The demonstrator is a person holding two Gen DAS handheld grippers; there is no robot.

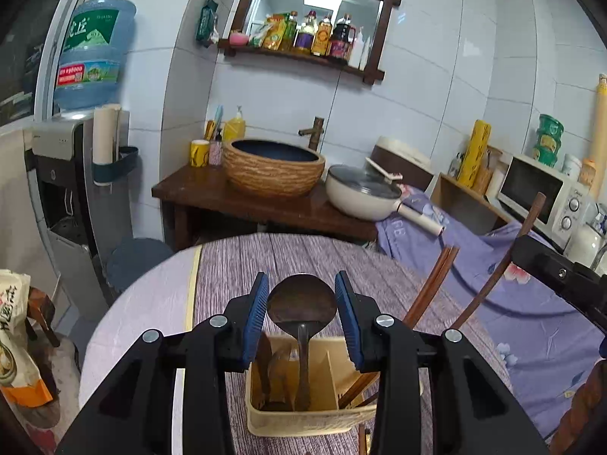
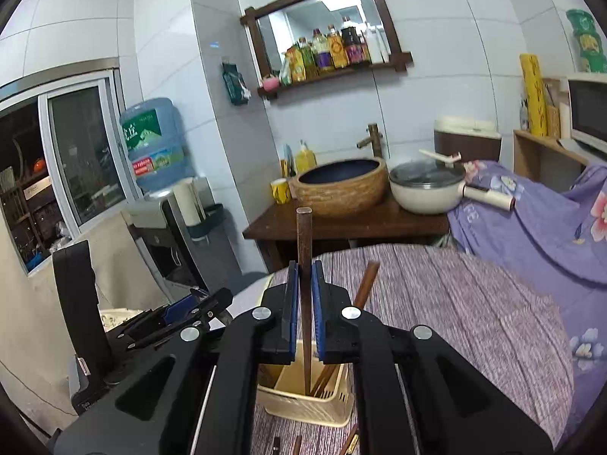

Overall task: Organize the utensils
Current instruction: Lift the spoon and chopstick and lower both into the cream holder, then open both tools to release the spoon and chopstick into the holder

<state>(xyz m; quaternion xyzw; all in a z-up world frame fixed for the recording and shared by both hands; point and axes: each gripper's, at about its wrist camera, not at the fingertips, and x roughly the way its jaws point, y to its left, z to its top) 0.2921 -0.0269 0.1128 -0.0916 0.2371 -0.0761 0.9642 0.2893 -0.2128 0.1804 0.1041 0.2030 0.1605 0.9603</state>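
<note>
A cream utensil holder point(image 1: 303, 422) with dividers stands on the round table's purple striped cloth point(image 1: 303, 258). My left gripper point(image 1: 301, 276) is shut on the bowl of a dark wooden spoon point(image 1: 301, 299). The spoon's handle runs down into the holder's middle compartment. A pair of reddish chopsticks point(image 1: 432, 288) leans out of the holder's right side. My right gripper point(image 2: 303, 265) is shut on a dark wooden stick point(image 2: 304, 235), held upright with its lower end inside the holder point(image 2: 303, 405). The same stick point(image 1: 500, 261) shows at the right of the left wrist view.
Loose utensils point(image 2: 349, 440) lie on the cloth in front of the holder. Behind the table is a dark wooden counter point(image 1: 235, 197) with a woven-look basin point(image 1: 273, 167) and a lidded white pan point(image 1: 360, 193). A water dispenser point(image 1: 68, 174) stands left, a microwave point(image 1: 538, 193) right.
</note>
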